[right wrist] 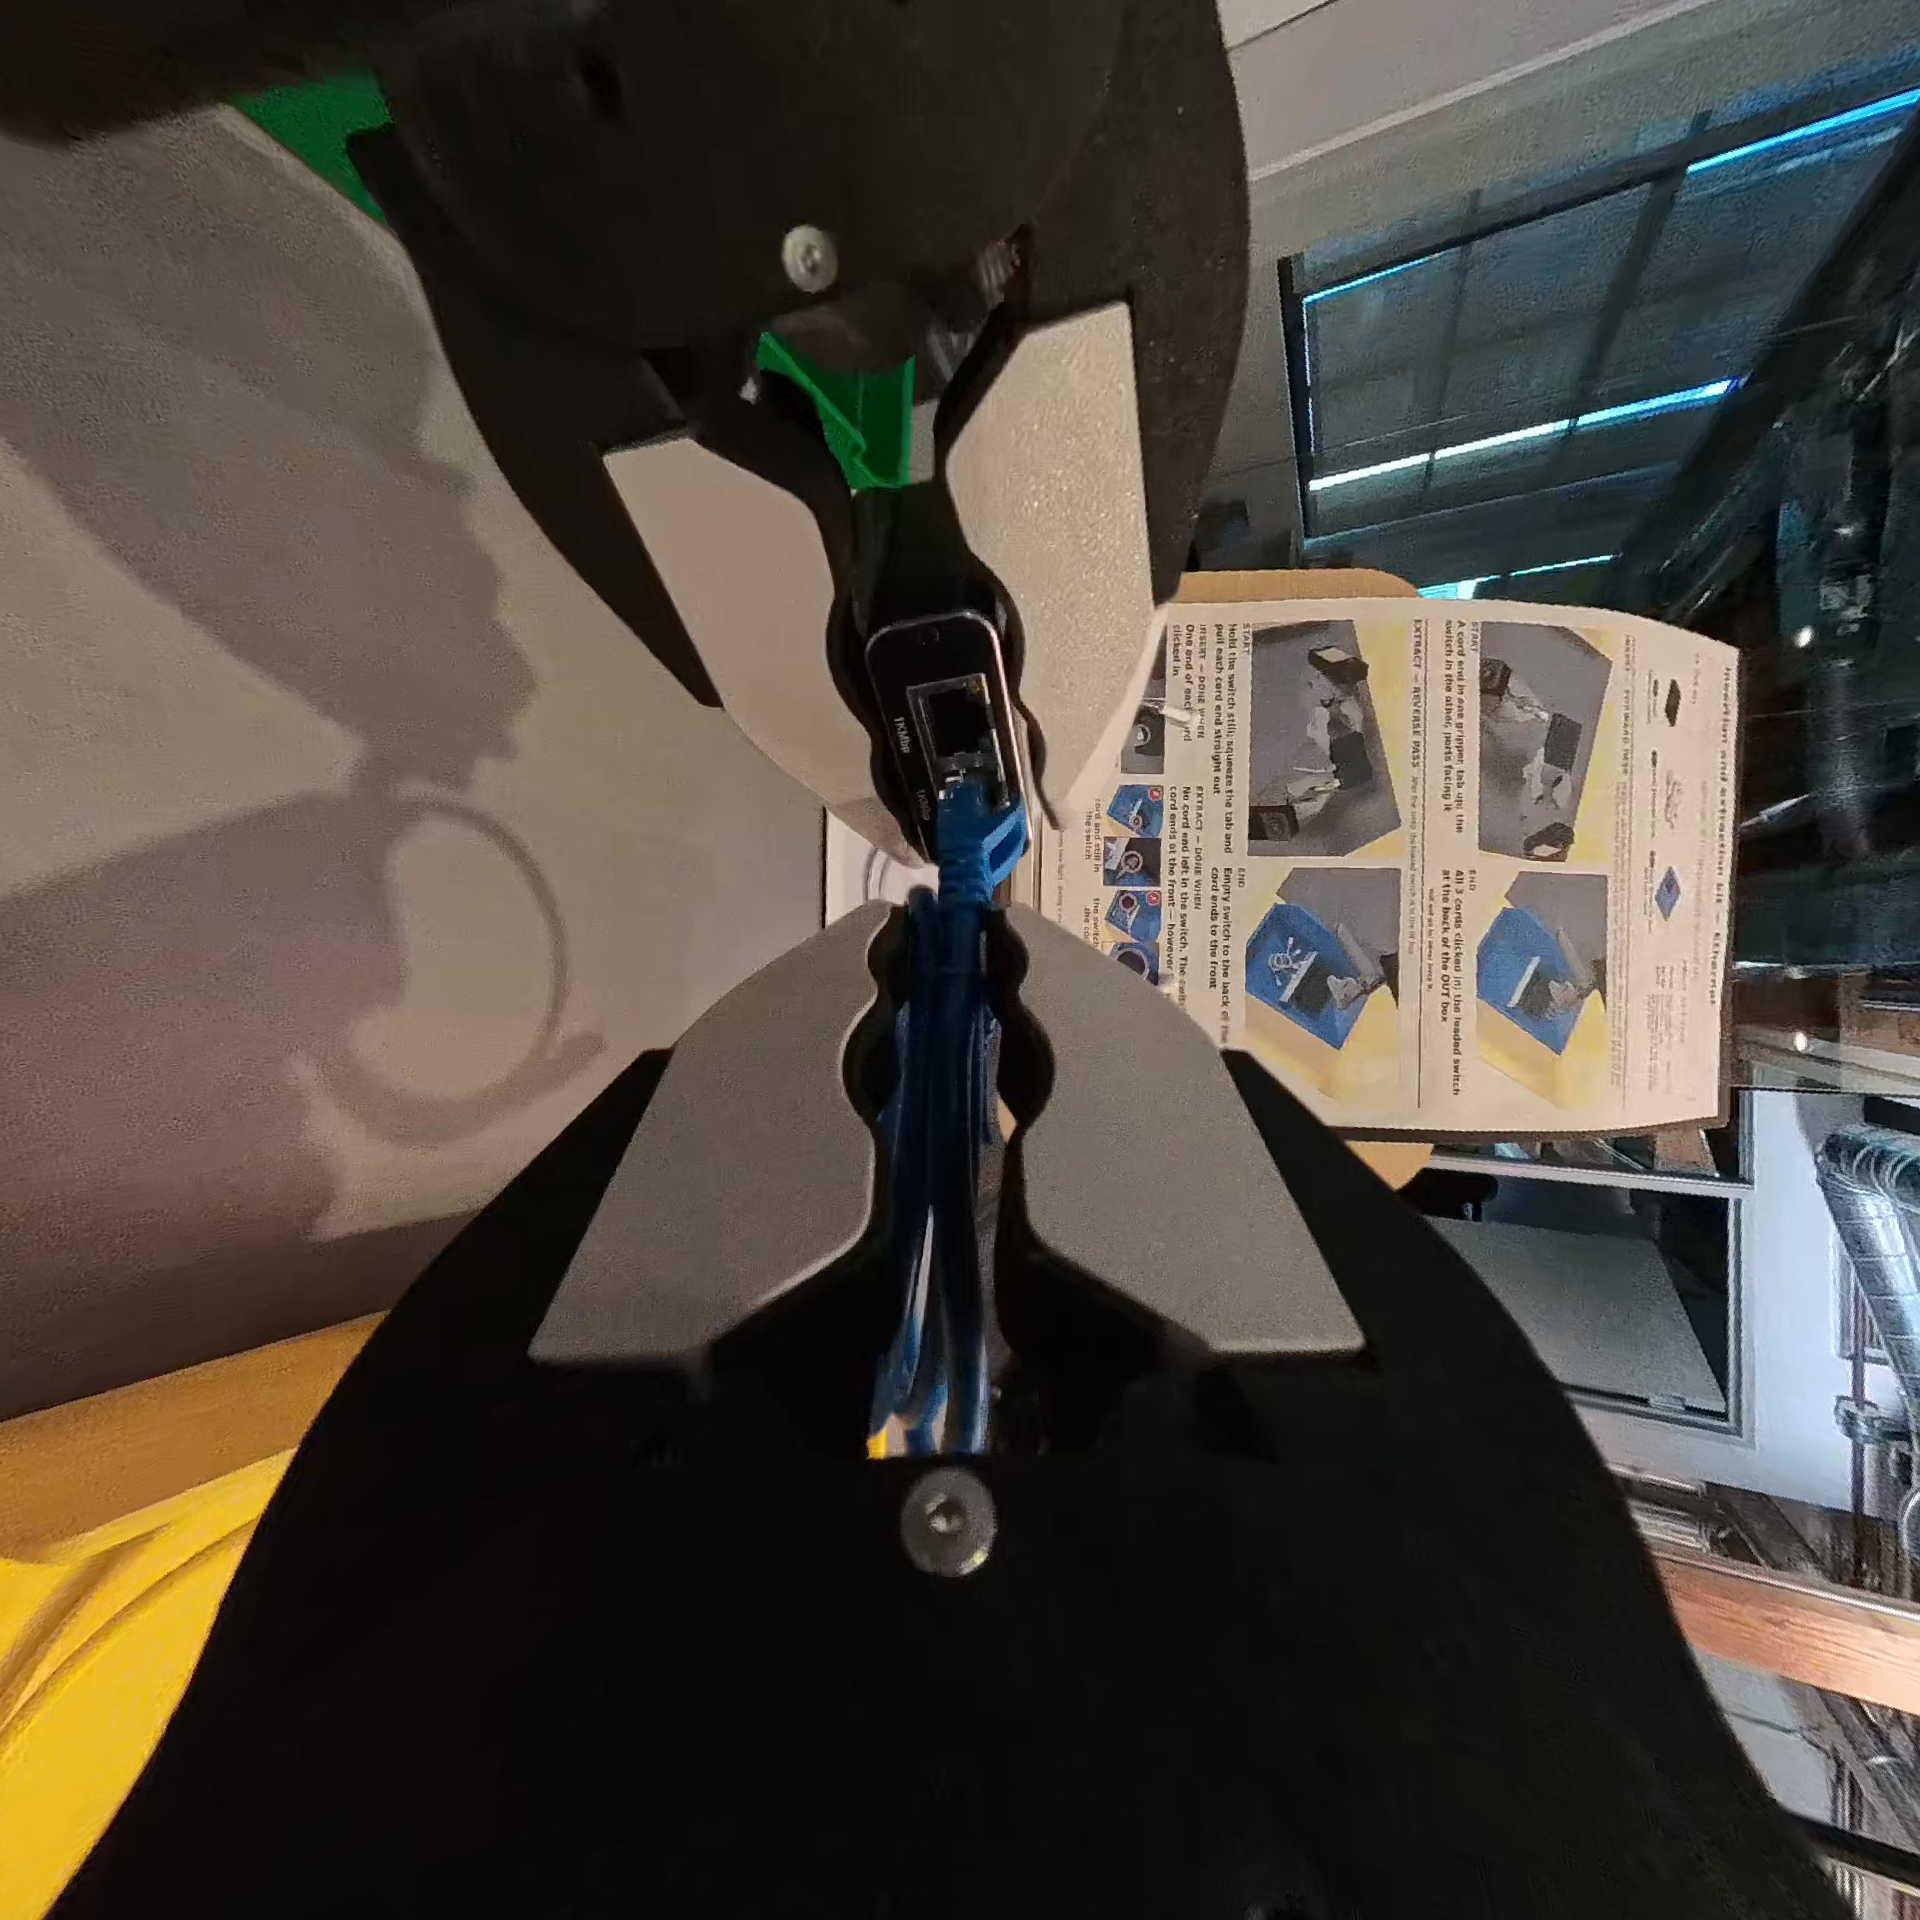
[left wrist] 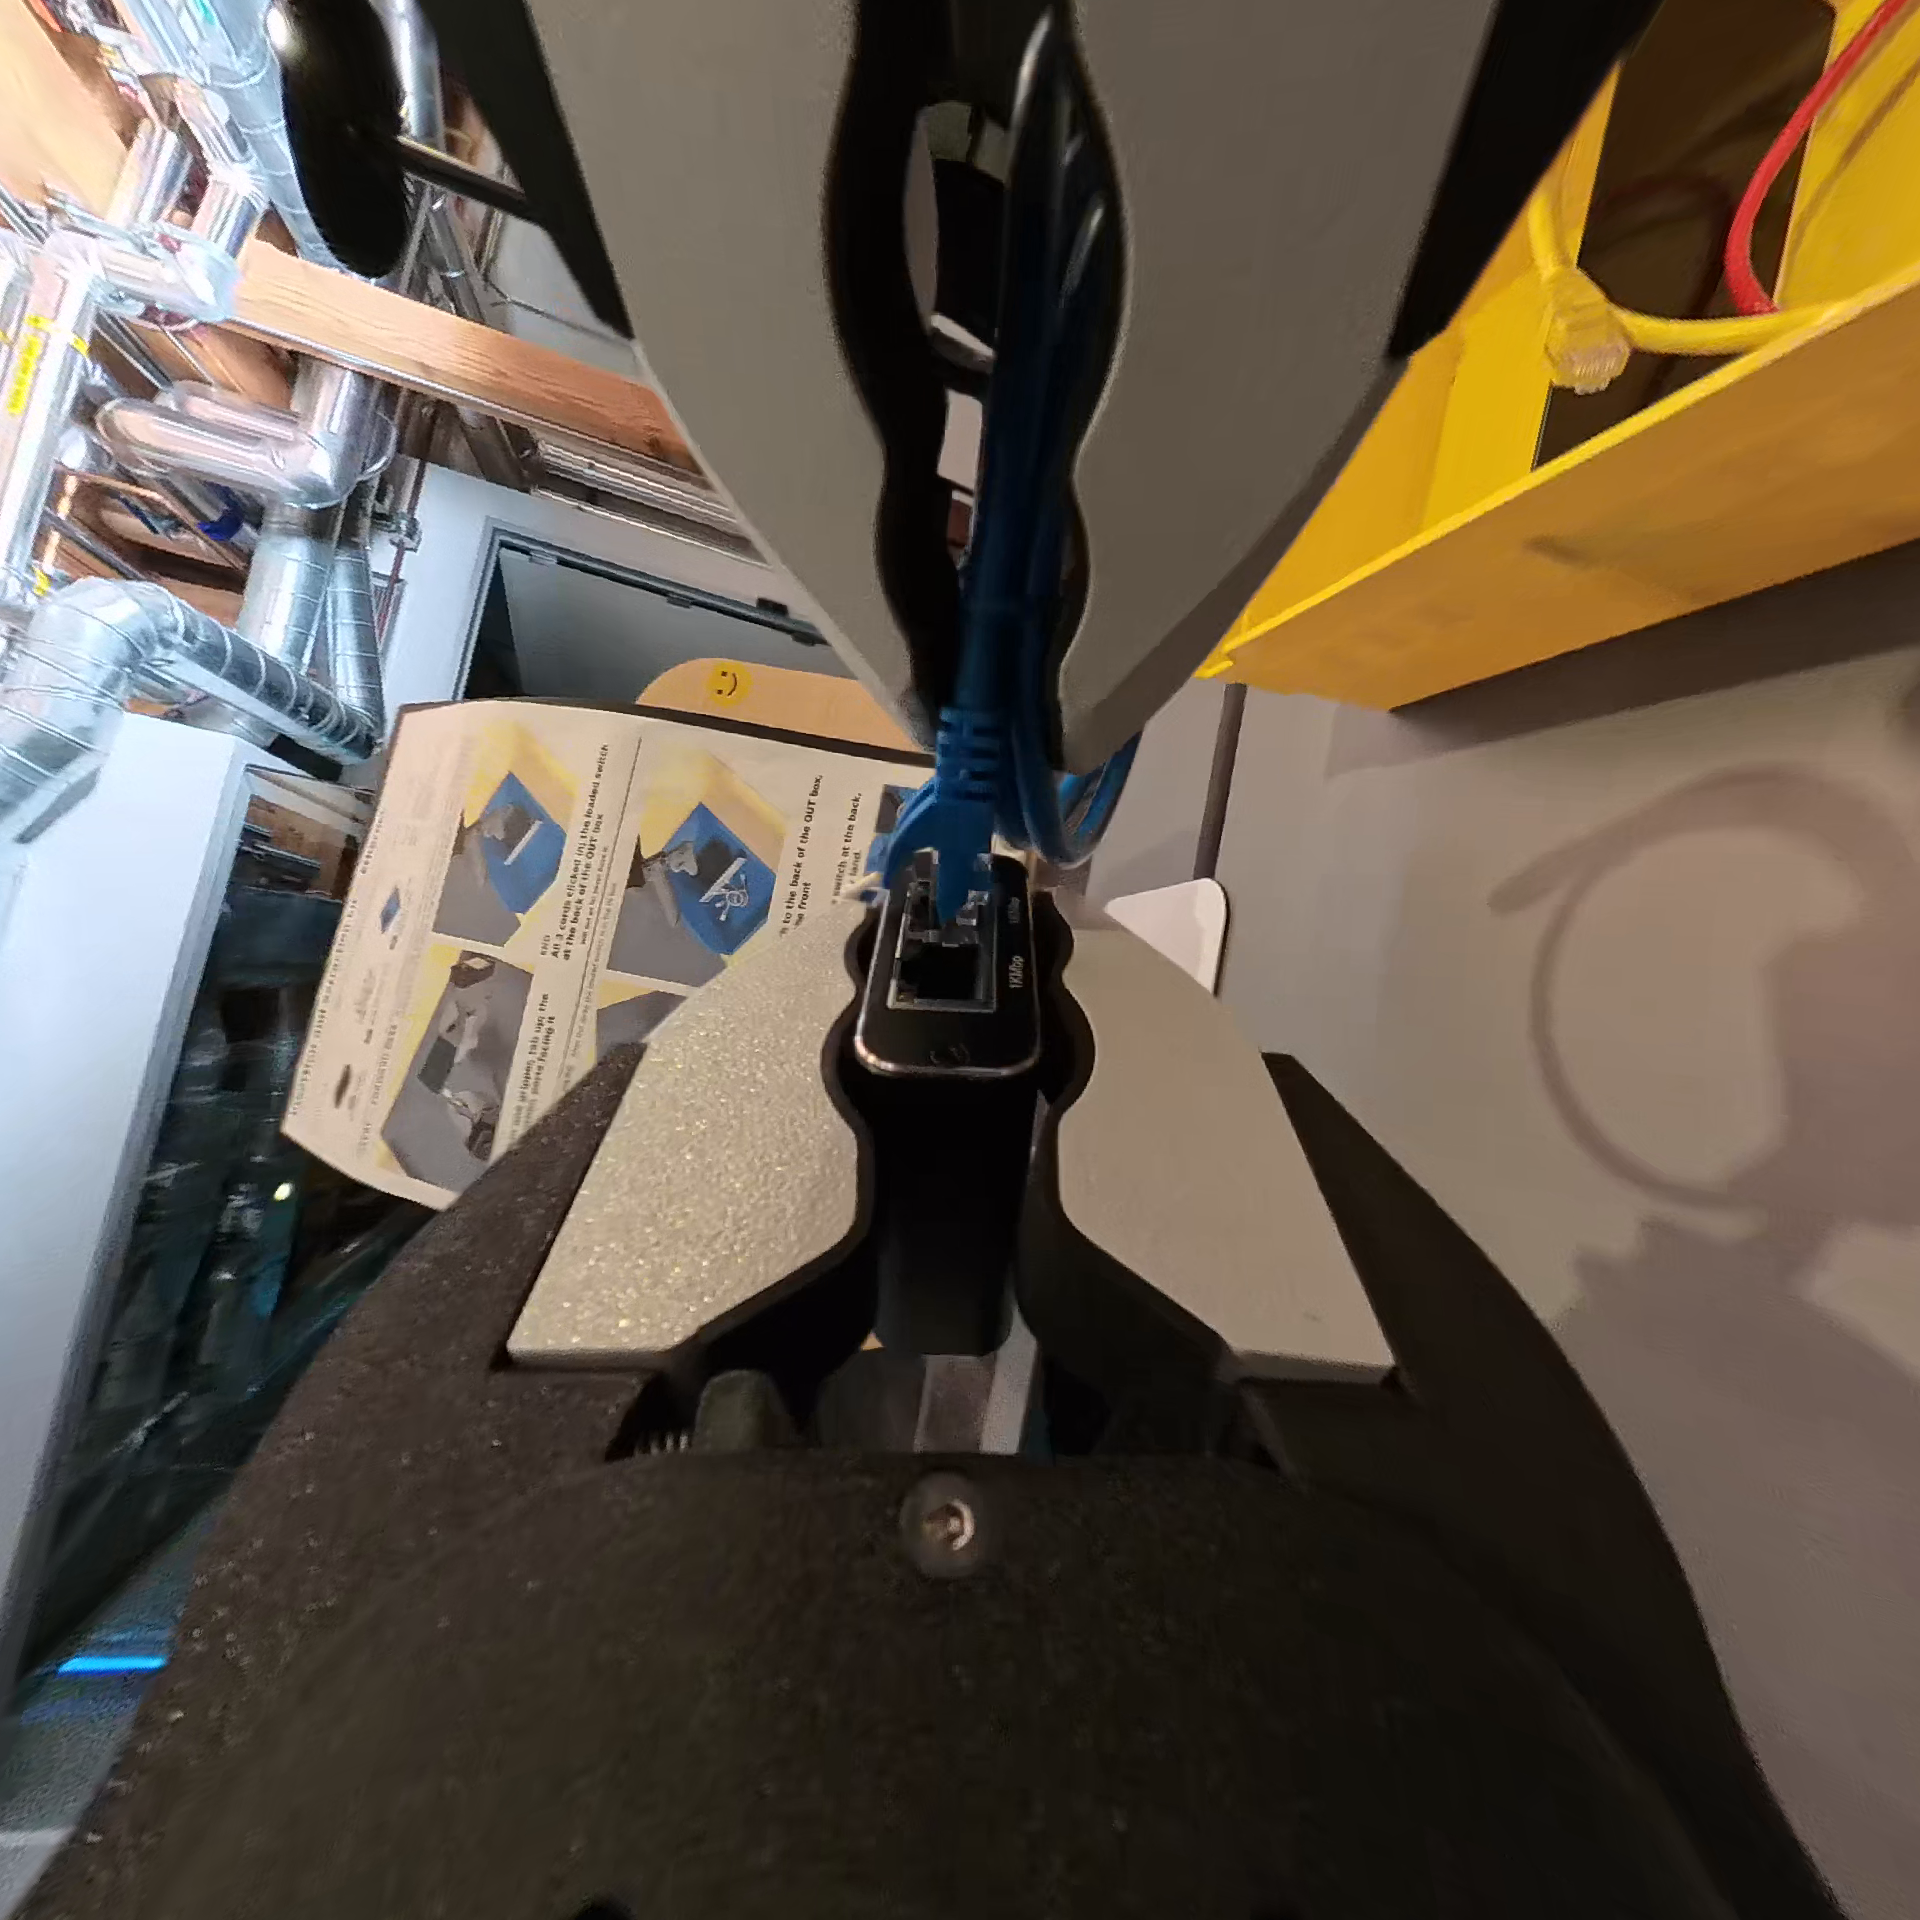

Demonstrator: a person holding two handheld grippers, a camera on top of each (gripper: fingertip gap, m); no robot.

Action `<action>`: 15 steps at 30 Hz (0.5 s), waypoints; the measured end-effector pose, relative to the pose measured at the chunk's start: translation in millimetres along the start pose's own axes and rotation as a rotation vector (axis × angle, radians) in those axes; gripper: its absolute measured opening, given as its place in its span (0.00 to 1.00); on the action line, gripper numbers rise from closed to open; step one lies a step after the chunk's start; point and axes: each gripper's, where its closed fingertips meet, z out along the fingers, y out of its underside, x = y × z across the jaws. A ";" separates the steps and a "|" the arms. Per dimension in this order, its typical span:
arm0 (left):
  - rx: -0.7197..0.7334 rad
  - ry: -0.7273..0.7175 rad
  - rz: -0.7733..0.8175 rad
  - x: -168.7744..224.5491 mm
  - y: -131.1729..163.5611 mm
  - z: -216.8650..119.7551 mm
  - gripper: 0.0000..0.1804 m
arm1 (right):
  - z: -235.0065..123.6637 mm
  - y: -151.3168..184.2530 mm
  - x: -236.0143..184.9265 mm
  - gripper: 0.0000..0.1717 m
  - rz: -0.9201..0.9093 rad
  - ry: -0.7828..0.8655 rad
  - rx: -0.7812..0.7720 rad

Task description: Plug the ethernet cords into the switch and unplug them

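Observation:
My left gripper (left wrist: 951,935) is shut on a black switch (left wrist: 951,1143), whose port face points away from me. The near port (left wrist: 940,982) is empty. My right gripper (right wrist: 951,925) is shut on a bundled blue ethernet cord (right wrist: 940,1091). The cord's plug (right wrist: 971,821) sticks out past the fingertips, with its clear tip in the mouth of the switch's (right wrist: 935,717) end port. How deep it sits is not clear. In the left wrist view the right gripper (left wrist: 997,675) comes in from the top with the blue plug (left wrist: 961,800).
A yellow box (left wrist: 1558,540) at upper right holds a yellow cord (left wrist: 1579,343) and a red cord (left wrist: 1787,156). A printed instruction sheet (right wrist: 1455,862) stands behind the grippers. The grey surface (left wrist: 1558,1039) carries shadows. Pipes and windows lie beyond. My two grippers' fingertips are within a few centimetres of each other.

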 end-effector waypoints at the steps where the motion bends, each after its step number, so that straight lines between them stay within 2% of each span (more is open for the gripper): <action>1: 0.006 0.003 -0.018 -0.7 -0.9 -0.5 0.15 | -1.2 -1.5 1.0 0.09 -0.001 0.007 0.008; 10: -0.047 -0.084 0.017 -13.3 4.0 -2.5 0.19 | -7.9 -1.8 5.9 0.09 -0.009 0.047 -0.009; 13: -0.031 -0.035 0.006 -7.4 4.2 -3.1 0.15 | -9.1 -5.8 3.4 0.09 -0.019 0.043 -0.002; 15: -0.036 -0.052 0.014 -9.6 4.9 -3.7 0.15 | -9.5 -7.5 3.8 0.09 -0.021 0.054 0.001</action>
